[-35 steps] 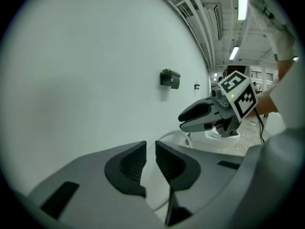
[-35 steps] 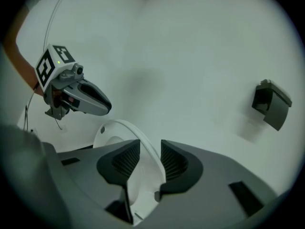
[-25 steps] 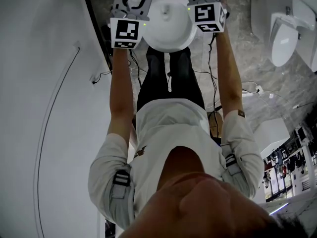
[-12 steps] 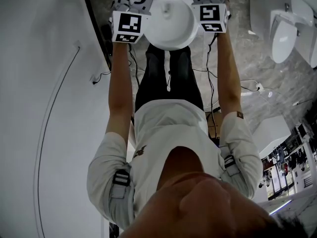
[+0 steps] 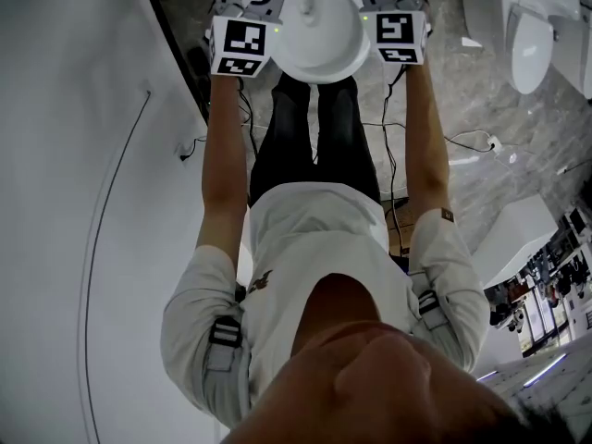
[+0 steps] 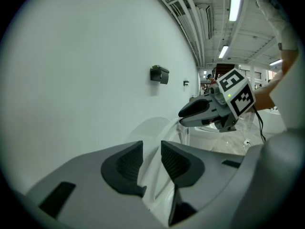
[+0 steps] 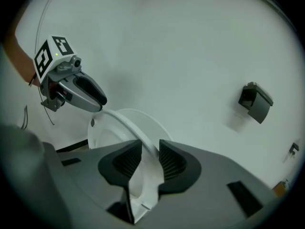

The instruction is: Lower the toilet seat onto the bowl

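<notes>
A white toilet bowl (image 5: 319,40) sits at the top of the head view, with a gripper on each side. The raised toilet seat (image 7: 119,120) stands tilted against the white wall. My left gripper (image 6: 151,148) straddles one side of the seat (image 6: 183,133); its jaws have just been closing, and space still shows beside the edge. My right gripper (image 7: 150,148) straddles the opposite rim; its jaws have also been closing, and the rim runs between the pads without a clear press. Each gripper shows in the other's view: the right gripper (image 6: 190,113) and the left gripper (image 7: 97,101).
A white wall (image 5: 74,155) runs close along the left. A dark paper holder (image 7: 255,101) hangs on the wall beside the toilet. Cables (image 5: 398,146) trail over the marble floor by the person's legs. Another white fixture (image 5: 532,35) stands at the far right.
Both grippers have slid up the head view, further along the sides of the toilet toward its back. Their marker cubes now sit higher beside the bowl.
</notes>
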`<state>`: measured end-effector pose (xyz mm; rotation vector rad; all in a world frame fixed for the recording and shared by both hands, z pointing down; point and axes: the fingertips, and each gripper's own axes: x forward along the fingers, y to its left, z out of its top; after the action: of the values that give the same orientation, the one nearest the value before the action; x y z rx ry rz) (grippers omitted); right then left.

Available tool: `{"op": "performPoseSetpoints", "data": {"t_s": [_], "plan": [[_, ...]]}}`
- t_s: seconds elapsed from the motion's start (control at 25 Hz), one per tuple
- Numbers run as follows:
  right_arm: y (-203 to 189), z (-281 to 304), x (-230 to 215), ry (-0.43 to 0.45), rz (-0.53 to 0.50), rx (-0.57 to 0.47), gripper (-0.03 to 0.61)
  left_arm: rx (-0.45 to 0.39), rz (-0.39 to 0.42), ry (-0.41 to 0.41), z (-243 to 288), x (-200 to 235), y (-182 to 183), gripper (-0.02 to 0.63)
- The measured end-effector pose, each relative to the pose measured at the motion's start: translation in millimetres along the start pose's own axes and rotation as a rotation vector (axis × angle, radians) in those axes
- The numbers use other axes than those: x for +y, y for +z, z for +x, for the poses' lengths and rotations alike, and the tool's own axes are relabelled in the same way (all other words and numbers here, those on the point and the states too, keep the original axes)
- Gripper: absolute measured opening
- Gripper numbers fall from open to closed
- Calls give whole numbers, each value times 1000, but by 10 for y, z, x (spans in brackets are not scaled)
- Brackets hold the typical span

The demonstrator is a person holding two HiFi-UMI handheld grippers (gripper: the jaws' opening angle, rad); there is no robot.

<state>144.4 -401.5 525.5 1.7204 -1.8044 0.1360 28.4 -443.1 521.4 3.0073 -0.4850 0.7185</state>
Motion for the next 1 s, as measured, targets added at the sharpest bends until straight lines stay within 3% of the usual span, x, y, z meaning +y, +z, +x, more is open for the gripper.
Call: {"op": "performPoseSetpoints", "data": {"t_s": [0.56, 1.0], "plan": [[-197, -405, 203, -10, 6, 18, 137, -7, -49, -68, -185, -412, -130, 117], [-329, -769, 423, 64, -1, -23, 144, 16, -68, -8, -448, -762, -233, 117]]}}
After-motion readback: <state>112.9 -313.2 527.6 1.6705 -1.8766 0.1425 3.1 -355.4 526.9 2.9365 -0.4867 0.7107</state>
